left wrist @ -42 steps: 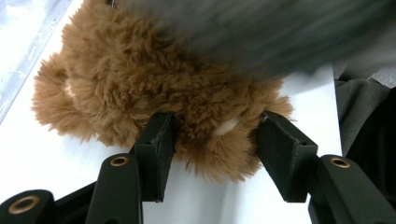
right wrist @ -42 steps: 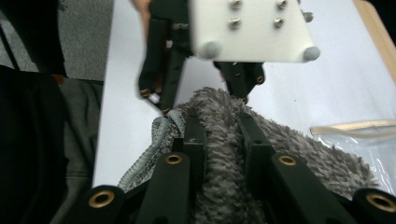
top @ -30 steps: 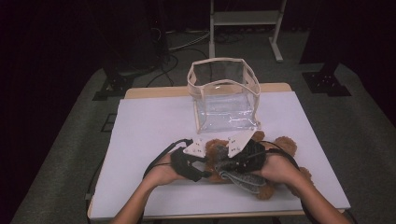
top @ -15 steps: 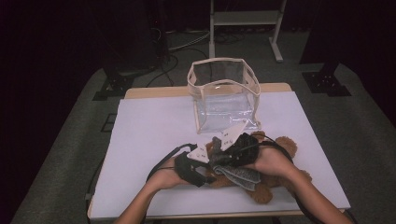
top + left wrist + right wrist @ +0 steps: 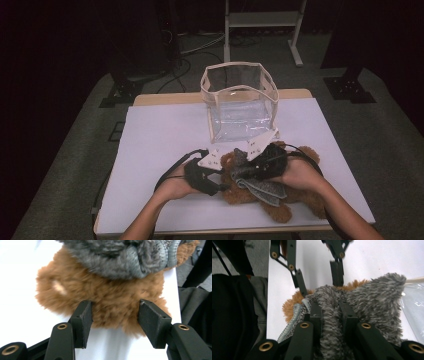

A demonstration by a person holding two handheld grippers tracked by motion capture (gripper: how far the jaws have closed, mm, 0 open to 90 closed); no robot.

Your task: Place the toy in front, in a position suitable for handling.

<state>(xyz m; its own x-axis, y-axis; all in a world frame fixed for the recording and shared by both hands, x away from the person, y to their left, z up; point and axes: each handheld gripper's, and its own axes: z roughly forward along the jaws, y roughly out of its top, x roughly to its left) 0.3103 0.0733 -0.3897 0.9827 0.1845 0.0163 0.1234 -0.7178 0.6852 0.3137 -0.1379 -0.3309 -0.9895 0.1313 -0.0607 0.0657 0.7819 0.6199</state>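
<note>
We're mid-dressing: brown teddy bear (image 5: 280,192) lies lower centre of table (image 5: 160,135), near clear bag (image 5: 239,102). Left gripper (image 5: 115,315) pinches bear's fur. Right gripper (image 5: 331,312) clamps grey knit cloth (image 5: 367,302). Next, probably: pull cloth over bear, keeping bear pinned.

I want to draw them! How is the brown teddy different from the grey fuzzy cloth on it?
The teddy bear is brown with shaggy fur and lies underneath on the table; the grey cloth is flat and lies on top. Left gripper pinches the bear; right gripper pinches the cloth. Both look fluffy.
</note>
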